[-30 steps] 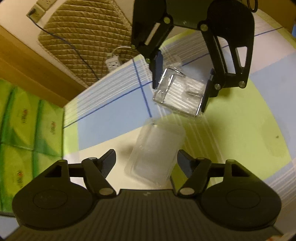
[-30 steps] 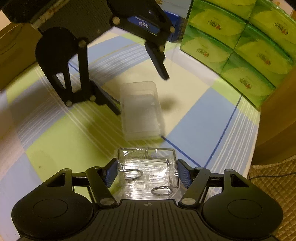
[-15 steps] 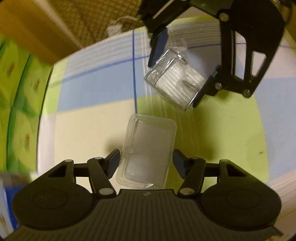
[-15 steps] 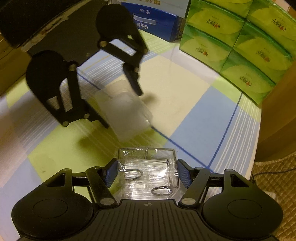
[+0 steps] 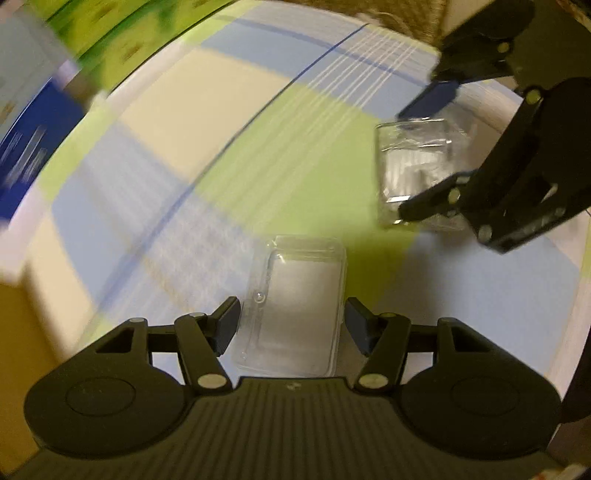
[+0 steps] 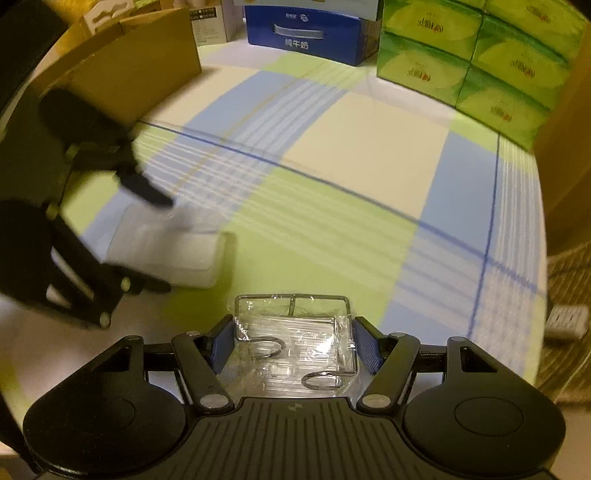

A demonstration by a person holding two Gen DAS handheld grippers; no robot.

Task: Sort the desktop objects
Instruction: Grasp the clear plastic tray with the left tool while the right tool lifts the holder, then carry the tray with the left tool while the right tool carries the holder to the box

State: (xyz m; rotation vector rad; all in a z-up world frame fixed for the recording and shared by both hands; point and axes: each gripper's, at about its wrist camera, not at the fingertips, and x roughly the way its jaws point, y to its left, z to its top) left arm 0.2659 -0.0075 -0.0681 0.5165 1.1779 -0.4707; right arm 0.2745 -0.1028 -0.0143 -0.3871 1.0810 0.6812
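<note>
The clear plastic rectangular lid (image 5: pixel 301 306) looks smooth and glossy. The checked blue, green and cream cloth (image 6: pixel 362 147) is matt. The shiny wire rack wrapped in crinkled clear film (image 6: pixel 293 343) gleams.

Lid (image 5: pixel 299 306) on tablecloth (image 5: pixel 184 155)

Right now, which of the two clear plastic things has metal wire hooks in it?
The clear wrapped packet clamped in the right gripper; the empty clear plastic box has none.

The middle of the checked tablecloth (image 6: pixel 369 155) lies bare and passable; along its far edge stand a cardboard box (image 6: pixel 140 70), a blue carton (image 6: pixel 306 33) and stacked green tissue packs (image 6: pixel 476 62); near the left edge a clear plastic lid (image 5: pixel 295 306) lies between the left gripper's (image 5: pixel 291 323) parted fingers.
</note>
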